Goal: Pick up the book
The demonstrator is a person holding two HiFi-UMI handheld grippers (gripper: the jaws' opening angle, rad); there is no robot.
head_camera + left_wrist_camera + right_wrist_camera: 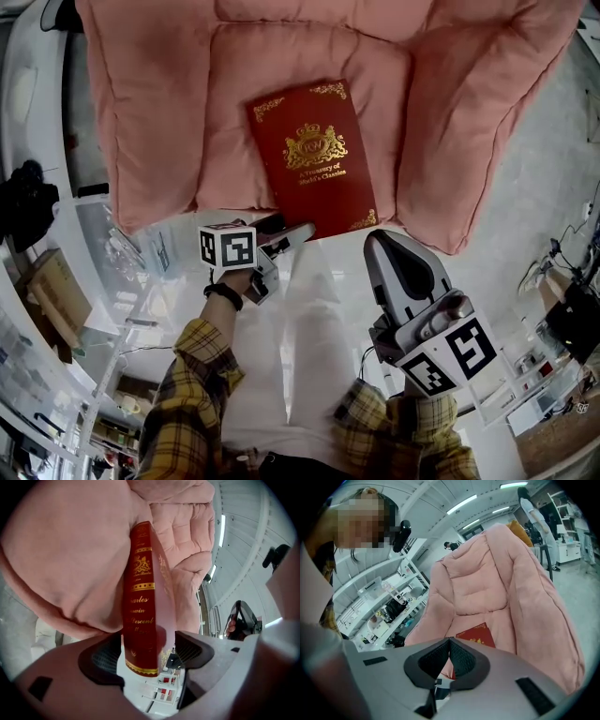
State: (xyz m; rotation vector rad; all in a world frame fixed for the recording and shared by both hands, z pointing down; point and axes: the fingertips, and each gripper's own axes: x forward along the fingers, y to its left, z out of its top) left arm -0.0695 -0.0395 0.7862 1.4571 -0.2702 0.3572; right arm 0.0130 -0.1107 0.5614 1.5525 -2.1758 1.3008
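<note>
where the red book (311, 155) rests on plush cushion (234, 112), left tool (295, 232) gapes around it, right tool (449, 643) shut.

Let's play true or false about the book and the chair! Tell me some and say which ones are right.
1. The book is red. True.
2. The book lies on the floor. False: it lies on the pink chair.
3. The left gripper has its jaws apart, with the book's end between them. True.
4. The right gripper holds the book. False: its jaws are together with nothing in them, short of the book.
5. The sleeves are plain blue. False: they are yellow plaid.
</note>
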